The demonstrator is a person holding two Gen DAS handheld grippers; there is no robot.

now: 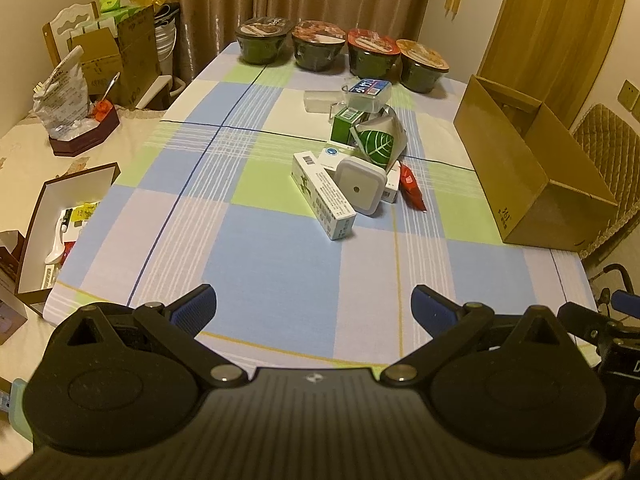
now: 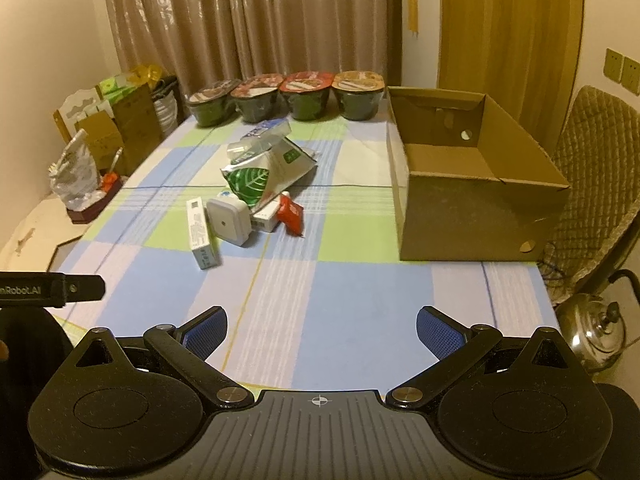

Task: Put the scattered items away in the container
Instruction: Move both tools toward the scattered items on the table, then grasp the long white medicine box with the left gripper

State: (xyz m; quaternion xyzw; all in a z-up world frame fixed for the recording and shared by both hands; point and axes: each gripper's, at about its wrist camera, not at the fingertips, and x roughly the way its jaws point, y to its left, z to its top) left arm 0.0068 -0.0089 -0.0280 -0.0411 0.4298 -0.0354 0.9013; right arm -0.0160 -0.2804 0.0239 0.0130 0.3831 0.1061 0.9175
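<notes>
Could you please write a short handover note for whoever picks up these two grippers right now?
Left hand-held gripper: open, empty, above the near table edge.
Right hand-held gripper: open, empty.
Scattered items are piled mid-table on the checked cloth; the cardboard box stands to their right, and its visible interior looks empty.
Done: nothing packed yet.
Left: move every piled item into the box.

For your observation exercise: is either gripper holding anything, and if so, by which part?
Nothing is held. The left gripper and right gripper are both open and empty, short of the pile.
</notes>
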